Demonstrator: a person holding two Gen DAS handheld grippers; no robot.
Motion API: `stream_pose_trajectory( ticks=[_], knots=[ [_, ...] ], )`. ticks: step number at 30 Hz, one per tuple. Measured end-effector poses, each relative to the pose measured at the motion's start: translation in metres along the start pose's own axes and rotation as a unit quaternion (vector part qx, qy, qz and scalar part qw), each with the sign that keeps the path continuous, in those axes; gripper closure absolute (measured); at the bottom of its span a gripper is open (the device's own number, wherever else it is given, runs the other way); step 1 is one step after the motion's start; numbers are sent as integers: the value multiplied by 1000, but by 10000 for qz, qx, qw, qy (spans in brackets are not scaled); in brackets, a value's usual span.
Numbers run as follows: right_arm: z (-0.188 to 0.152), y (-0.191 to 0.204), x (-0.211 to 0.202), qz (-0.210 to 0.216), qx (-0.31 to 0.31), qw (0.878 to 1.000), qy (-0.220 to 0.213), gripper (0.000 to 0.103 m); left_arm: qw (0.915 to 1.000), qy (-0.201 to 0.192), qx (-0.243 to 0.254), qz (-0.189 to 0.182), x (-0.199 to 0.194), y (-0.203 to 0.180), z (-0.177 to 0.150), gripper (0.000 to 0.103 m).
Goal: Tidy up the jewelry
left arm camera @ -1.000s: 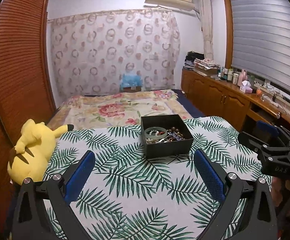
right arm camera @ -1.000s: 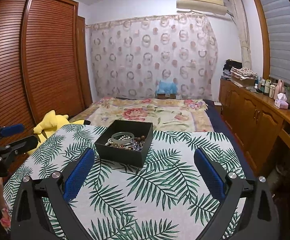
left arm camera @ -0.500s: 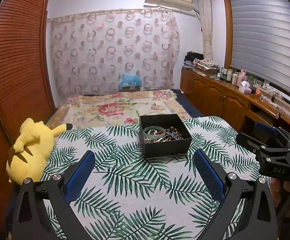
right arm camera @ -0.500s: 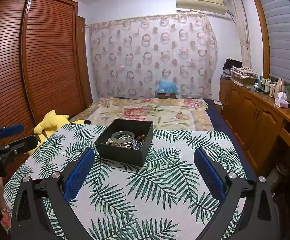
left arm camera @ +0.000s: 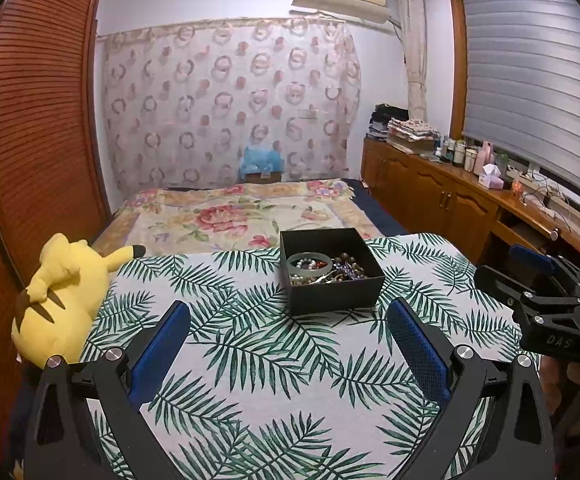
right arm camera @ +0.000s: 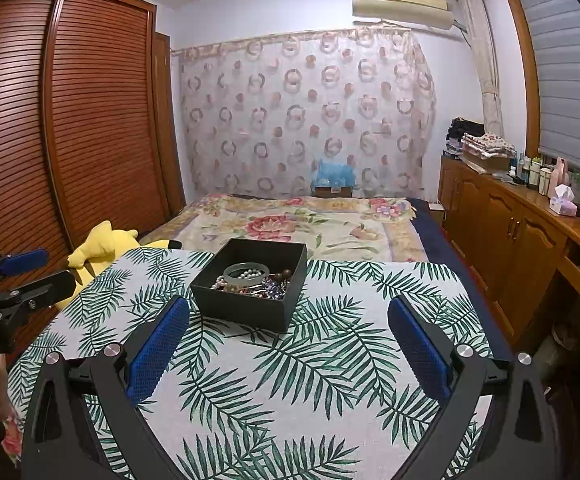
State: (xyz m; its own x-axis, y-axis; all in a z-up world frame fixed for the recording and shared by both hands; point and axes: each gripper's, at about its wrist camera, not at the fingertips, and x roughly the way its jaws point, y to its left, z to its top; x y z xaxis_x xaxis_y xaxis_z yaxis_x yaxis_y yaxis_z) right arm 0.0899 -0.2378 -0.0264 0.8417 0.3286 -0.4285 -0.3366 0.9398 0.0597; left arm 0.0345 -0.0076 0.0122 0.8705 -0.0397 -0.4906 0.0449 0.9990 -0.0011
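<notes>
- left wrist view: leaf-print tablecloth [left arm camera: 274, 360] is carrying a black box [left arm camera: 329, 270] of jewelry [left arm camera: 321, 270]; the left gripper [left arm camera: 288, 340] is hovering spread wide, empty.
- right wrist view: the right gripper [right arm camera: 290, 340] is gaping empty before the box [right arm camera: 250, 284].

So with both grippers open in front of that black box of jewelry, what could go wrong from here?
1. The beads and chains in the black box lie in one heap around the green bangle, so pulling one piece may drag others out.
2. The box sits loose on the leaf-print cloth; a one-sided push from the right gripper or left gripper could slide or tip it.
</notes>
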Motion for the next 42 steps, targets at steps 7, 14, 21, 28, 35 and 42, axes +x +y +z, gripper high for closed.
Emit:
stream_pose_trajectory(
  ticks=[7,14,21,28,35,42],
  knots=[
    [-1,0,0,0,3,10000,0,3,10000,41,-48,-14,0,-3,-2,8],
    [-1,0,0,0,4,10000,-1,3,10000,37,-59,-22,0,-3,-2,8],
    [-2,0,-1,1,1,10000,-1,3,10000,36,-55,-19,1,-2,-2,8],
    [-1,0,0,-1,5,10000,-3,3,10000,33,-65,-26,1,0,-2,8],
    [-1,0,0,0,2,10000,-6,3,10000,34,-58,-23,2,0,-3,8],
    [-1,0,-1,-2,0,10000,-11,3,10000,28,-82,-34,3,3,-4,8]
  ],
)
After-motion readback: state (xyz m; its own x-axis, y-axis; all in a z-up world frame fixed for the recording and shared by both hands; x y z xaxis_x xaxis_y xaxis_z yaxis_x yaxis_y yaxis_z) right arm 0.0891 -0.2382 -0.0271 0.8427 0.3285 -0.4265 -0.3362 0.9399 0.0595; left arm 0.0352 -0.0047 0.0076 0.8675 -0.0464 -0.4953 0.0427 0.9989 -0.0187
